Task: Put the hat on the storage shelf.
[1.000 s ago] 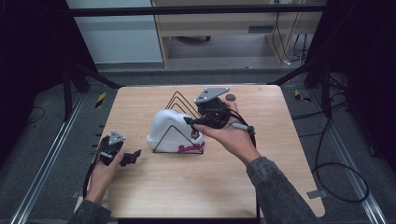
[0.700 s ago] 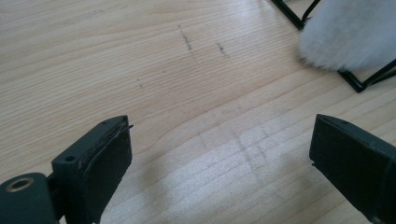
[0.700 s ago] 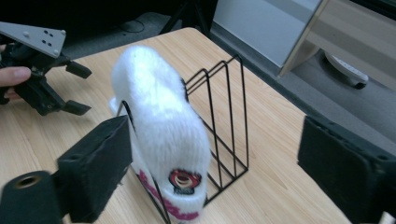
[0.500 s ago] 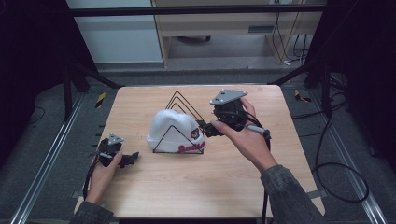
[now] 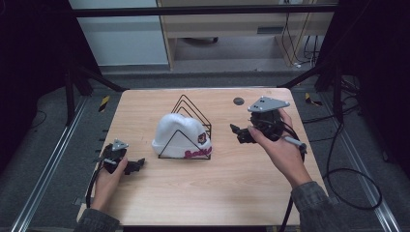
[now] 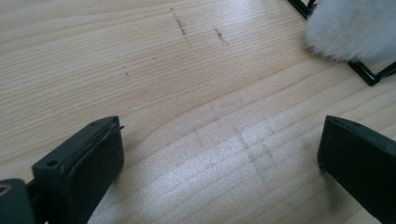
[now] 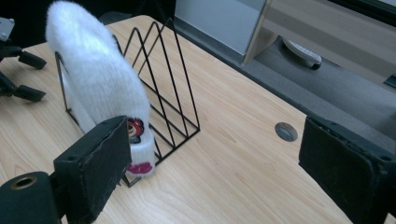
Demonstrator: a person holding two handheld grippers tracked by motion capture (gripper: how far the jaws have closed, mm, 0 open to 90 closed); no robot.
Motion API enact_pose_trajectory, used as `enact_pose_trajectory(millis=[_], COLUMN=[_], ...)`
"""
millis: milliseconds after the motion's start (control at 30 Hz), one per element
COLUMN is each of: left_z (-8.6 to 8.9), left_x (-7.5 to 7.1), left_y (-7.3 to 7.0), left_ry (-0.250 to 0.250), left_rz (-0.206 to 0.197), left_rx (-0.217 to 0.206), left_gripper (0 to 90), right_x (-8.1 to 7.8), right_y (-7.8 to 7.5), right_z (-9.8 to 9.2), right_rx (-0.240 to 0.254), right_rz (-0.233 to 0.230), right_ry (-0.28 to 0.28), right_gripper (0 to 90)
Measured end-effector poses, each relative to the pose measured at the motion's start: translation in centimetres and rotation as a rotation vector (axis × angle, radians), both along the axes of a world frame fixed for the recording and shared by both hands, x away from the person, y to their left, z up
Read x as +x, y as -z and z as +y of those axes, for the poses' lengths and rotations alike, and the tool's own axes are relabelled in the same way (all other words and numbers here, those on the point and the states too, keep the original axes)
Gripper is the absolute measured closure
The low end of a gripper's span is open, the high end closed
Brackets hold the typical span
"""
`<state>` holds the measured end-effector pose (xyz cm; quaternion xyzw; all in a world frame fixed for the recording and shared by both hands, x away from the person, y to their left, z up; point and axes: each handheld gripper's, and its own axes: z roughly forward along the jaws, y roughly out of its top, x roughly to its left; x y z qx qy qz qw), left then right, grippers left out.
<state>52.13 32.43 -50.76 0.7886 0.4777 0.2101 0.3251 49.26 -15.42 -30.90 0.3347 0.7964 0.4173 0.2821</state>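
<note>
On the tabletop (image 5: 208, 193), a wire rack (image 5: 193, 121) stands near the middle, and a hat (image 5: 176, 134) sits in its front slots, nearest the person. The left gripper (image 5: 136, 165) rests on the tabletop well to the left of the rack, slightly nearer the person. The right gripper (image 5: 239, 134) is just to the right of the rack, with a round hole (image 5: 238, 101) in the tabletop behind it.

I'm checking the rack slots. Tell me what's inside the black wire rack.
A white knit hat stands in the front slots of the black wire rack; the rear slots look empty. Whatever lies under the hat is covered.
</note>
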Motion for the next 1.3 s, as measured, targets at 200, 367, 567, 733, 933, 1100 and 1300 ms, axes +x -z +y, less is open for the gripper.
enact_pose_trajectory(millis=[200,367,567,733,933,1100,1300], left_z=[-0.1,-0.1,-0.1,-0.1,-0.1,-0.1,-0.2], left_x=[0.0,0.1,0.0,-0.1,-0.2,-0.3,-0.3], left_y=[0.0,0.0,0.0,0.0,0.0,0.0,0.0], left_ry=[-0.007,-0.011,-0.015,-0.015,-0.016,-0.017,-0.019], left_rz=[0.001,0.003,0.002,0.002,0.003,0.003,0.001], left_rx=[-0.004,-0.001,-0.004,0.000,-0.001,-0.002,-0.006], left_gripper=[0.0,0.0,0.0,0.0,0.0,0.0,0.0], right_x=[-0.4,-0.3,-0.4,-0.6,-0.7,-0.3,0.1], right_y=[1.5,3.1,5.4,7.8,10.9,14.4,18.4], right_z=[-1.5,-2.6,-3.5,-3.8,-4.3,-4.5,-4.2], right_rx=[0.016,0.032,0.041,0.038,0.040,0.033,0.011], right_rz=[0.001,0.019,0.059,0.103,0.151,0.215,0.273], right_ry=[0.040,0.061,0.083,0.093,0.113,0.152,0.201], right_gripper=[8.3,9.2,9.3,9.1,9.2,9.8,10.7])
